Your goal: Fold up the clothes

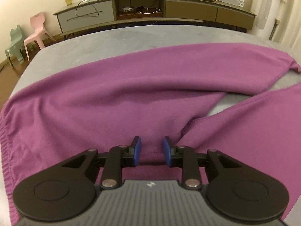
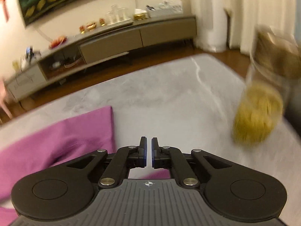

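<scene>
Purple trousers (image 1: 116, 86) lie spread across a grey padded surface (image 1: 97, 43), waistband at the left edge, two legs running right. My left gripper (image 1: 151, 146) is open just above the crotch seam, blue pads either side of a fabric fold, not clamped. In the right wrist view, one purple leg end (image 2: 71, 131) lies at the lower left. My right gripper (image 2: 149, 148) hangs above bare grey surface (image 2: 169, 98) to the right of that leg, its jaws nearly closed with a thin gap and nothing between them.
A long low sideboard (image 1: 150, 9) with clutter stands beyond the surface's far edge. Pink (image 1: 36, 32) and green small chairs (image 1: 14, 43) stand on the floor at left. A blurred yellow-green bundle (image 2: 257, 116) and a clear bag (image 2: 276, 62) sit at the surface's right edge.
</scene>
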A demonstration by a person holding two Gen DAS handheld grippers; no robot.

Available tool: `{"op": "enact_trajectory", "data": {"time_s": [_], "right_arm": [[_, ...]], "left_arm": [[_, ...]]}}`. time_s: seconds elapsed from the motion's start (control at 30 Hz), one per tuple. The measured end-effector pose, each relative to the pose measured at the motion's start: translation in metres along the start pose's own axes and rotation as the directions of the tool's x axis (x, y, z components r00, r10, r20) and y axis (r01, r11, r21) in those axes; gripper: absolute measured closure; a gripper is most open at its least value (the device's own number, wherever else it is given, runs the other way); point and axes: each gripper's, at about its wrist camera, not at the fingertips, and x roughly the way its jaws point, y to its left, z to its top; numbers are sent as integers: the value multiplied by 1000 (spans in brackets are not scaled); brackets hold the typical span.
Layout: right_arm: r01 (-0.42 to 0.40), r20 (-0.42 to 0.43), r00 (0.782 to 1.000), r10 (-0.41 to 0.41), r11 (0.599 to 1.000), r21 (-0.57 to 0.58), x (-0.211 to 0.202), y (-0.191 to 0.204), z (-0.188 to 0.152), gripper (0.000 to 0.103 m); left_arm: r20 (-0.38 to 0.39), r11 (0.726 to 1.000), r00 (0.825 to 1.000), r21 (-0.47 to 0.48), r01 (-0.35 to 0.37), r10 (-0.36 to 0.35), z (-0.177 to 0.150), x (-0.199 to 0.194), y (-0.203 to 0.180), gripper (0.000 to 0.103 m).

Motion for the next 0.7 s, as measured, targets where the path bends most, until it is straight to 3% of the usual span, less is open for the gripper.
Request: {"op": "enact_trajectory", "data": {"time_s": [0.03, 0.1, 0.2, 0.27, 0.33, 0.47, 0.57, 0.63, 0.7], "right_arm": [[-30, 0, 1000, 30, 999, -14, -1, 9, -4, 70], [-87, 4, 996, 87, 994, -65, -2, 31, -12, 52], [-147, -59, 989, 138, 966, -212, 4, 71, -30, 52], [-127, -84, 990, 109, 956, -264, 1, 76, -35, 54], [-99, -105, 992, 70, 946, -308, -2, 79, -39, 55], [-46, -140, 990, -11, 917, -396, -10, 83, -47, 53], [-37, -129, 992, -15, 921, -388, -13, 84, -40, 40], [-54, -118, 993, 12, 932, -359, -6, 84, -29, 10], [-72, -105, 994, 39, 941, -330, 2, 85, -17, 9]], "left_arm": [[-6, 1000, 1000, -8, -2, 2, -1, 0, 0, 76], [-11, 1000, 1000, -2, -10, 10, -2, -2, -2, 76], [-21, 997, 999, 67, -26, 28, -8, -7, -12, 77], [-41, 997, 999, 71, -20, 23, -18, -14, -7, 76], [-48, 999, 998, 27, -27, 28, -28, -19, 9, 71], [-52, 996, 997, -56, -64, 61, -36, -27, 27, 71], [10, 994, 998, -87, -68, 69, -32, -29, 33, 71], [43, 991, 997, -116, -65, 70, -26, -27, 40, 71], [55, 988, 996, -141, -61, 70, -21, -21, 50, 71]]}}
